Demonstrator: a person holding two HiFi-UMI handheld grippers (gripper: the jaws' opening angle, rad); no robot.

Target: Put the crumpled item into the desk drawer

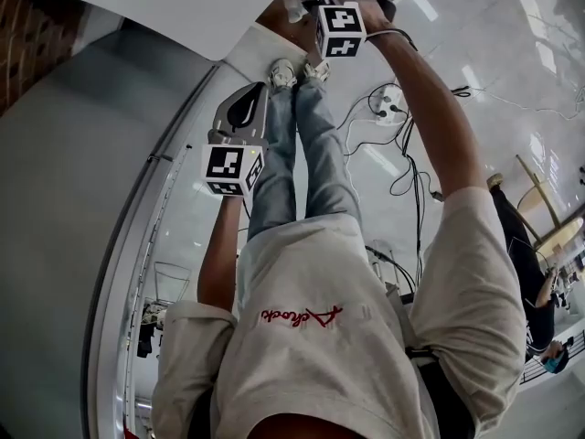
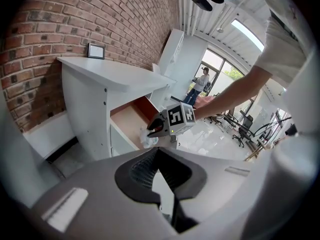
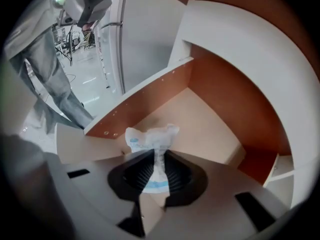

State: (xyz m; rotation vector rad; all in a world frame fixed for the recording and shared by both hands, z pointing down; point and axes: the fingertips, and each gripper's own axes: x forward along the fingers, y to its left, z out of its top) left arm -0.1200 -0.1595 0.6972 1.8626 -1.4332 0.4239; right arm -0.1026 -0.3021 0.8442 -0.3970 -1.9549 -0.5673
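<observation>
The crumpled item [image 3: 152, 136] is a white plastic wrapper with blue print. My right gripper [image 3: 159, 156] is shut on its lower end, and the rest sticks out past the tips. It hangs over the open desk drawer [image 3: 205, 114], which has a tan bottom and red-brown walls. From the left gripper view, the right gripper [image 2: 149, 132] holds the wrapper [image 2: 146, 139] at the front edge of the drawer [image 2: 131, 120] in the white desk [image 2: 107, 76]. My left gripper [image 2: 159, 156] stays back from the desk, open, with nothing between its pads. It is at the left of the head view [image 1: 245, 108].
A small framed picture [image 2: 96, 50] stands on the desk top against the brick wall [image 2: 60, 24]. Cables and a power strip [image 1: 388, 103] lie on the glossy floor. The wearer's shoes [image 1: 294, 71] stand by the drawer. Another person [image 2: 201, 84] stands far back.
</observation>
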